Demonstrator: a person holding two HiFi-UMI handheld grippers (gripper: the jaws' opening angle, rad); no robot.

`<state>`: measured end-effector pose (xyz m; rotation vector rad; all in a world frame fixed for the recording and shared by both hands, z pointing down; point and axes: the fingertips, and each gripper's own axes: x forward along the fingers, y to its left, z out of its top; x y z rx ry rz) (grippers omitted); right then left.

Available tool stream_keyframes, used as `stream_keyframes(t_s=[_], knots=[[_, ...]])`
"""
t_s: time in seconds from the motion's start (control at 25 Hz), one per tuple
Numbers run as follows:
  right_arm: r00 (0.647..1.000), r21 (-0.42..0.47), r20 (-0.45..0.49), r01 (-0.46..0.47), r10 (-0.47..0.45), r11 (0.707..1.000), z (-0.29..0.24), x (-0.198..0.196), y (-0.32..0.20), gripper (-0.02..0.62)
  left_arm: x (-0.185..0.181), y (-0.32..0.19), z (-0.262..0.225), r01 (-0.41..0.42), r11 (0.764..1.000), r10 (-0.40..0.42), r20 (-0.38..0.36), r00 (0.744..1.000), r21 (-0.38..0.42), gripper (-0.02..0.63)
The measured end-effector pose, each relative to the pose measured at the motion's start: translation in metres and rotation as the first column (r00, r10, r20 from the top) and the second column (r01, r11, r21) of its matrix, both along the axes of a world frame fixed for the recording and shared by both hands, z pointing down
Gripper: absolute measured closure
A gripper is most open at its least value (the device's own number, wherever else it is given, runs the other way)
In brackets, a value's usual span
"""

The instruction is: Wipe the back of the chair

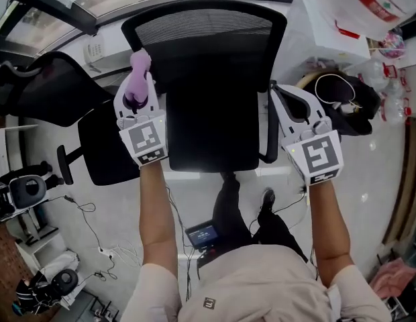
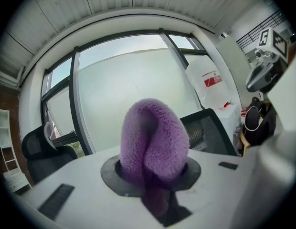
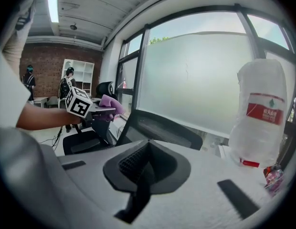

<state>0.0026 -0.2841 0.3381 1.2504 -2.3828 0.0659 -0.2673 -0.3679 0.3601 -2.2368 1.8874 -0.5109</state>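
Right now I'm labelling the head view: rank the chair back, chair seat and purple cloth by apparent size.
1. Chair back, widest.
2. Chair seat, slightly smaller; close call.
3. Purple cloth, held in the left gripper, smallest by far.

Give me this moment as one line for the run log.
left gripper: shut on purple cloth | cloth: at left edge of chair back, contact unclear | right gripper: shut, empty

Fluffy, deep-pile purple cloth [image 2: 153,142]; chair back [image 1: 204,29] of black open mesh; seat [image 1: 208,129], matt black fabric; bag [image 3: 260,111], thin glossy plastic.
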Motion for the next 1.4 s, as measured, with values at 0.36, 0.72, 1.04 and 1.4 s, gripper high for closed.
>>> stream_keyframes(t_s=[0.36, 0.72, 1.04, 1.4], knots=[[0.997, -0.123, -0.055, -0.065, 0.059, 0.990, 0.081, 0.015, -0.018, 0.600, -0.028, -0.092, 0.074, 0.094, 0.995, -0.094, 0.013, 0.995, -0.033, 0.520], [0.984, -0.200, -0.078, -0.170, 0.157, 0.965, 0.129, 0.073, -0.002, 0.600, 0.045, -0.150, 0.123, 0.052, 0.993, -0.048, 0.037, 0.998, -0.103, 0.520], [0.970, -0.235, -0.077, -0.241, 0.229, 0.942, 0.140, 0.123, 0.020, 0.600, 0.313, -0.114, 0.123, -0.352, 0.931, 0.354, 0.004, 0.935, -0.094, 0.520], [0.970, -0.221, -0.092, -0.242, 0.227, 0.945, 0.143, 0.130, 0.022, 0.600, 0.270, -0.122, 0.122, -0.274, 0.957, 0.276, 0.008, 0.961, -0.092, 0.523]])
